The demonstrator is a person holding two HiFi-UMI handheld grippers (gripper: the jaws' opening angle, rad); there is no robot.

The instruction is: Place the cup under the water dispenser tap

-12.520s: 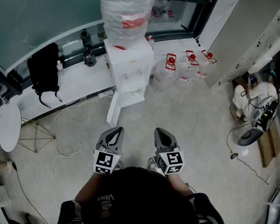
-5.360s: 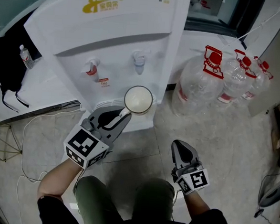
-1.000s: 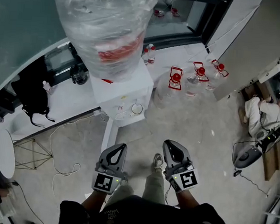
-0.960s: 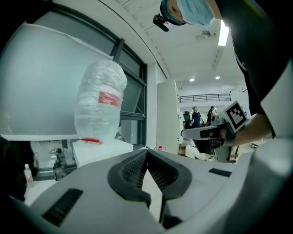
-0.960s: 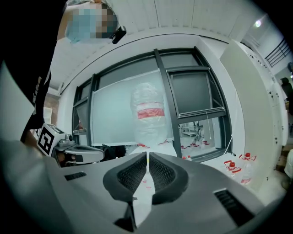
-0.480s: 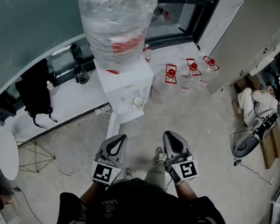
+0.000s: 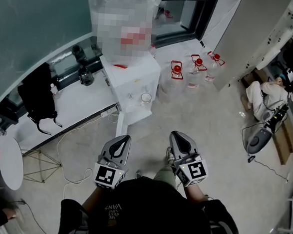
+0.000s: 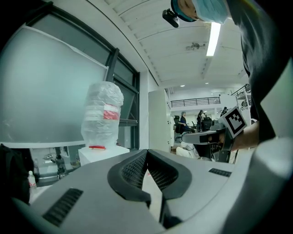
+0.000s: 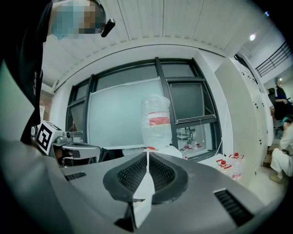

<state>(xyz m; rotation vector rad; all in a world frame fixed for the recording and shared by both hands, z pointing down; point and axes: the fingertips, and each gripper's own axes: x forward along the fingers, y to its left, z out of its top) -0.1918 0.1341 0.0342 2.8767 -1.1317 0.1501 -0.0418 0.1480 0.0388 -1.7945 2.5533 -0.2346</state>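
White cup point(image 7: 146, 97): sitting on water dispenser point(image 7: 134, 80), upper centre
Left gripper point(image 7: 120, 142): jaws resting together, empty
Right gripper point(image 7: 180, 140): jaws resting together, empty

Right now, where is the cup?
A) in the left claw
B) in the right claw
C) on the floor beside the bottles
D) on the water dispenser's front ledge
D: the cup stands on the water dispenser's ledge; the left claw and right claw are shut, empty.
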